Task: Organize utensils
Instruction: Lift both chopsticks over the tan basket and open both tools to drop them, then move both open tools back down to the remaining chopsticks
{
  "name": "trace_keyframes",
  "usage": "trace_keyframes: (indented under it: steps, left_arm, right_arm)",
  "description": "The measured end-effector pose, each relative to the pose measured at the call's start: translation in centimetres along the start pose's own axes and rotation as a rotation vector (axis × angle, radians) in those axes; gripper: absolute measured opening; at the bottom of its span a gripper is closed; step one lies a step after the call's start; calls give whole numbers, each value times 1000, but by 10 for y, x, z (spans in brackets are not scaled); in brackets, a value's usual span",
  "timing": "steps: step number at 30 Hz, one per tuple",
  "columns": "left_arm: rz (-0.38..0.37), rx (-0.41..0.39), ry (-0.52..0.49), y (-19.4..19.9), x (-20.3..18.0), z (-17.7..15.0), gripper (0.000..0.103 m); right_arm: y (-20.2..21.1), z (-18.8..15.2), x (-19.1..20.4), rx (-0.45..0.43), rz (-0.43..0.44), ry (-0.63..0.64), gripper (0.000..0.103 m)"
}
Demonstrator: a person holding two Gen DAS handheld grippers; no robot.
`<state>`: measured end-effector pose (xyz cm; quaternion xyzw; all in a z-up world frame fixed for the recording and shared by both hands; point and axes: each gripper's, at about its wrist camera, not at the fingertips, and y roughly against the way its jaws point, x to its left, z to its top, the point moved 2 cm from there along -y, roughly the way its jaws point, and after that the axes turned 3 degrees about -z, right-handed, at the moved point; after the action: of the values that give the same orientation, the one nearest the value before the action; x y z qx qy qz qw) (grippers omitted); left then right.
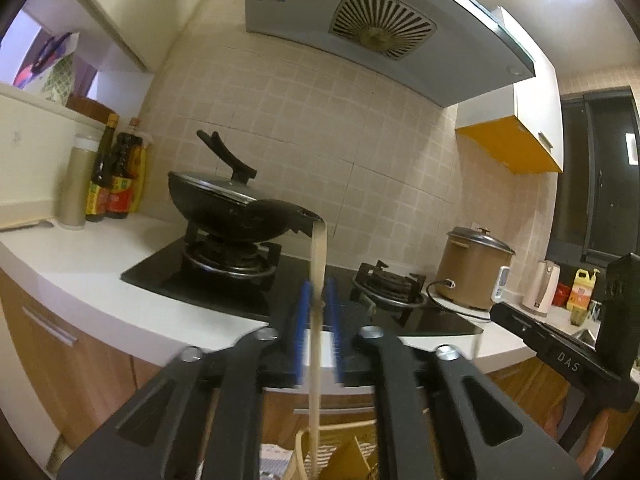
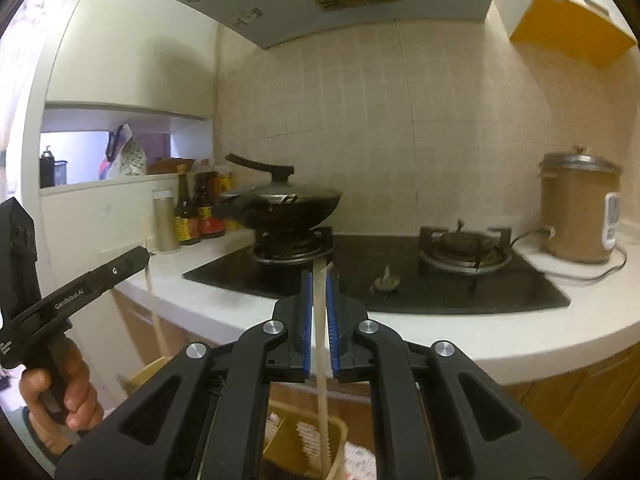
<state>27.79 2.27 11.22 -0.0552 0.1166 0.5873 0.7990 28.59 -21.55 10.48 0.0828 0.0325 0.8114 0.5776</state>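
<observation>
My left gripper (image 1: 319, 300) is shut on a pale chopstick (image 1: 318, 280) that stands upright between its blue pads and runs down toward a beige utensil holder (image 1: 340, 452) below. My right gripper (image 2: 319, 280) is shut on another pale chopstick (image 2: 321, 340), also upright, whose lower end reaches into the beige holder (image 2: 304, 436). In the right wrist view the left gripper (image 2: 136, 258) shows at the left, held by a hand, with its chopstick (image 2: 154, 312) hanging down. In the left wrist view the right gripper's body (image 1: 560, 344) shows at the right.
A white counter (image 2: 460, 344) carries a black two-burner hob (image 2: 400, 280). A black lidded wok (image 2: 288, 208) sits on the left burner. Sauce bottles (image 2: 196, 212) stand at the left, a brown rice cooker (image 2: 576, 212) at the right. A range hood (image 1: 360, 28) hangs above.
</observation>
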Motion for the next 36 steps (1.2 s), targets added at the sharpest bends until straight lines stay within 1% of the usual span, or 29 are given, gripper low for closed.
trace_keyframes:
  steps: [1,4,7,9,10,12,13,14,15,17,18,19,20,21,22,24,26,28,29,30,32,35,36]
  left_arm:
    - [0,-1,3,5,1,2,26]
    - [-15,17,21,16,3,7,26]
    - [-29,36,33,34,2,13,26]
    - [-30,44,33,46,-1,16,27]
    - [-32,47,36,53,-2,18,29]
    - [-43,62,44,68,-5,22,29]
    - [-48,68,46,73,-7,23,31]
    - [-52,82,46,83,-10,25,33]
    - [-51,95,42,88,-12,26,33]
    - [-36,117,24,101,-19,28,33]
    - [-36,125,17,107,-22,28,33]
    - [-34,139,12,112,-25,28,36]
    - [-29,167,6,118,-29,26,39]
    - [-32,195,1,122,-32,24,42]
    - [-36,238,-6,126,-38,19,42]
    - [-29,303,-30,133,-45,8,44]
    - [-23,360,-67,138,-53,-6,45]
    - [-19,414,-98,145,-59,-22,47]
    - [-22,434,-102,147,-60,-28,48]
    - [-24,456,-102,149,-61,-34,50]
    - [-32,511,-89,152,-61,-49,51]
    - [-50,600,-55,153,-57,-72,55]
    - [-52,630,-41,153,-55,-81,55]
  right_arm:
    - [3,0,0,4,1,-2,7]
    - [15,-1,-1,21,10,-22,7]
    - [33,-3,0,41,23,-36,7]
    - [45,-4,1,55,24,-35,11]
    - [53,-5,2,62,21,-36,13]
    - [68,-6,5,75,22,-36,21]
    - [79,-7,7,80,18,-38,24]
    - [88,-7,8,82,16,-38,31]
    - [95,-7,10,82,16,-37,42]
    - [116,-8,17,88,24,-34,56]
    - [124,-9,21,101,19,-30,59]
    - [129,-11,25,120,5,-23,61]
    - [133,-14,29,150,-21,-12,64]
    - [137,-17,33,180,-47,-5,64]
    - [141,-23,37,220,-69,-7,65]
    - [146,-37,44,312,-104,-12,70]
    - [151,-49,50,375,-135,-18,70]
    - [153,-64,55,459,-159,-14,70]
    - [154,-71,56,491,-177,-13,70]
    - [154,-81,56,541,-205,-14,70]
    - [155,-95,55,601,-215,-12,70]
    - [156,-118,53,668,-254,-1,71]
    - [156,-122,51,683,-258,-12,74]
